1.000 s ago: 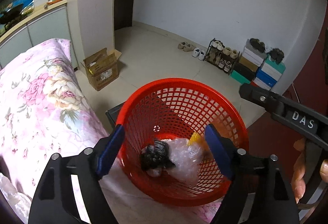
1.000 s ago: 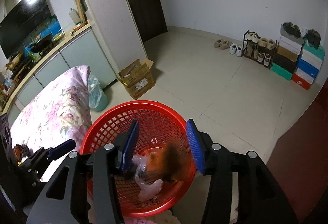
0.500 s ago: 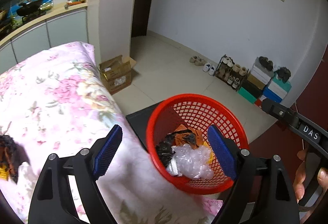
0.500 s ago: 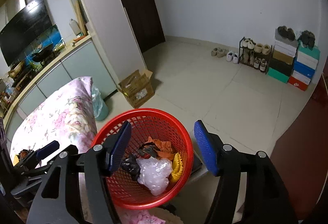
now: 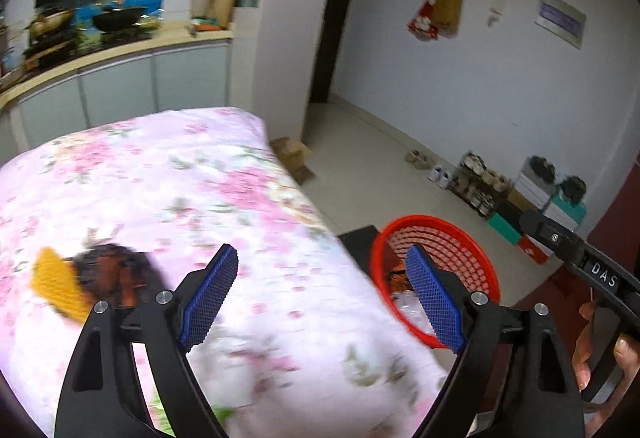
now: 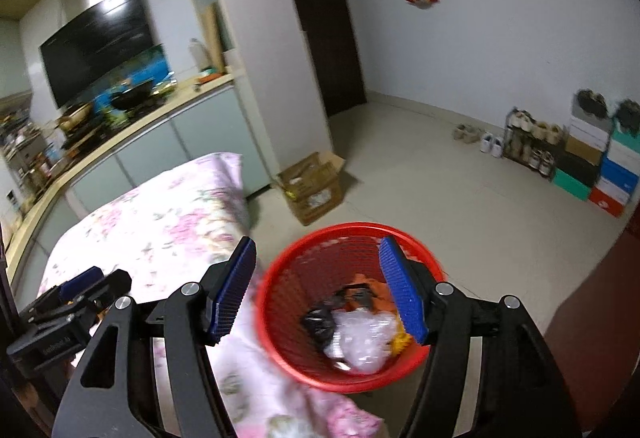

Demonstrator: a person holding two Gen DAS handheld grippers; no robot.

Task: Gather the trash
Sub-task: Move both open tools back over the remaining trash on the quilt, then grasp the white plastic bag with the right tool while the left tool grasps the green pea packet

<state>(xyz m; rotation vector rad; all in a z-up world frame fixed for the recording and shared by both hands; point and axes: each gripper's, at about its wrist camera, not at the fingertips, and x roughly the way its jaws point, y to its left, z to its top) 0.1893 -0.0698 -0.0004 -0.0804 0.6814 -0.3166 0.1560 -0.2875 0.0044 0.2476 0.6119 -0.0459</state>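
Observation:
A red mesh basket (image 6: 352, 232) holds a black wrapper (image 6: 320, 322), clear crumpled plastic (image 6: 362, 348) and orange and yellow scraps. My right gripper (image 6: 318, 254) hovers above the basket, its jaws opening with nothing between them. The left gripper (image 5: 322, 262) is open and empty over the pink floral cloth (image 5: 180, 177). On that cloth, left of the left gripper's fingers, lie a yellow mesh piece (image 5: 52, 288) and a dark brown wrapper (image 5: 116, 272), both blurred. The basket (image 5: 436, 224) stands at the cloth's right end.
An open cardboard box (image 6: 312, 189) sits on the tiled floor beyond the basket. A shoe rack and stacked shoe boxes (image 6: 580, 157) line the right wall. A kitchen counter (image 6: 120, 141) runs behind the cloth. A dark stand (image 5: 356, 238) is beside the basket.
The right gripper let a brown-orange scrap drop into the basket and its jaws widened. Both grippers rose and backed off; the left one swung left over the cloth, bringing the yellow and dark trash into view.

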